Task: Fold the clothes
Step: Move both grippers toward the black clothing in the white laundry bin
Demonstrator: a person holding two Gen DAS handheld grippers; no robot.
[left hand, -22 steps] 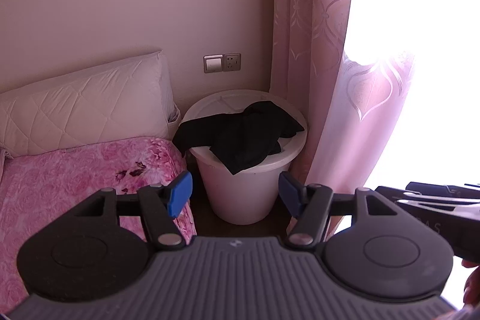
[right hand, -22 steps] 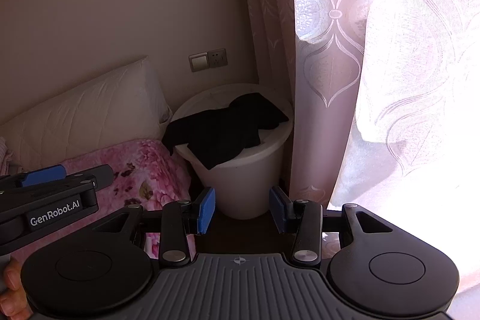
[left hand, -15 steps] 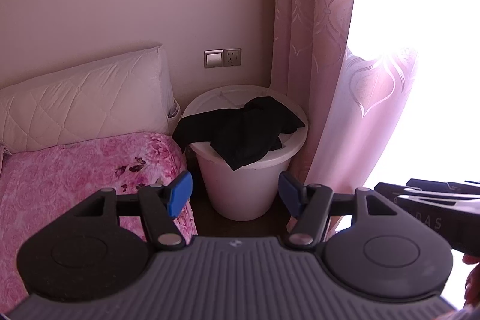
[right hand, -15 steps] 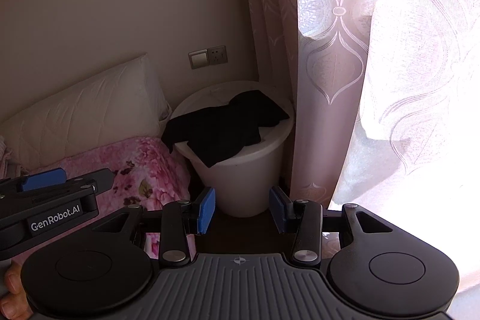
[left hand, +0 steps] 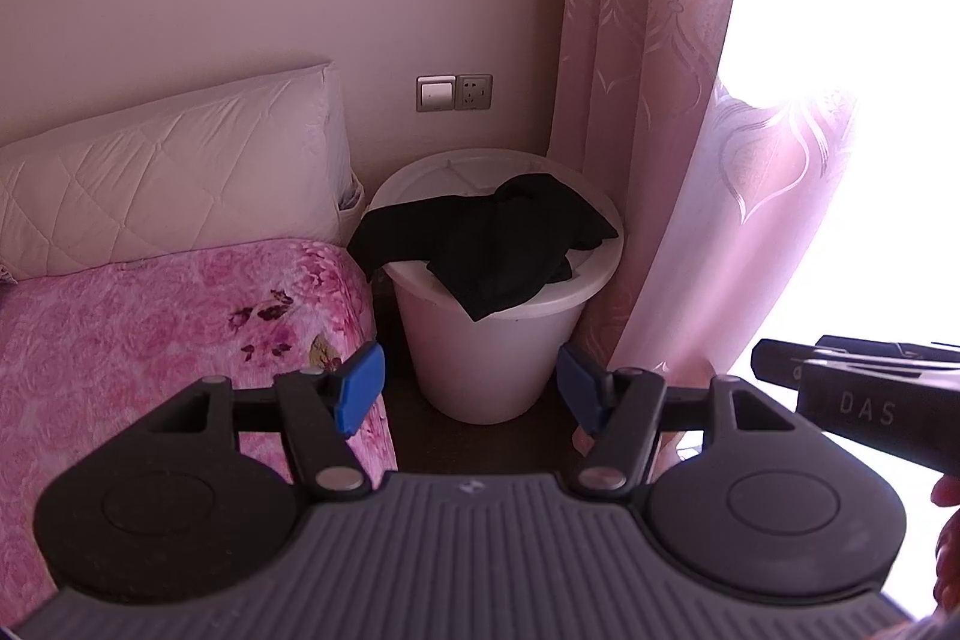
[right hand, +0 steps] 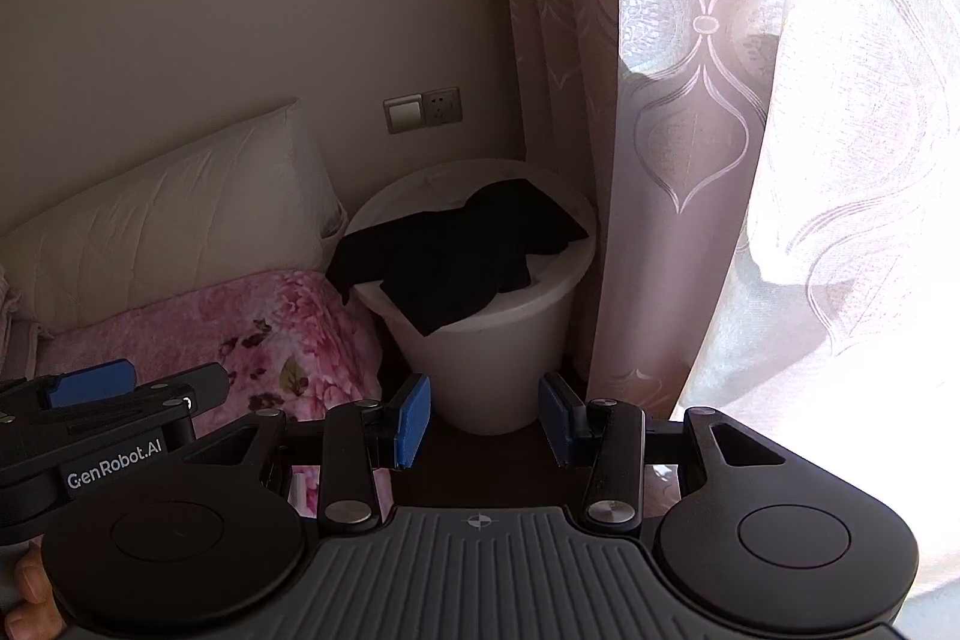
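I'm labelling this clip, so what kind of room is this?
Most likely a bedroom: a bed with a pink floral blanket and a white quilted pillow, pink curtains at a bright window, and a white bucket holding a black garment.

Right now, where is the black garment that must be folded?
In both wrist views the black garment lies draped over the rim of the white bucket, which stands between the pink bed and the curtain, below the wall socket.

Garment (left hand: pixel 492 244) over bucket (left hand: pixel 486 370), between bed (left hand: pixel 150 328) and curtain (left hand: pixel 648 100)
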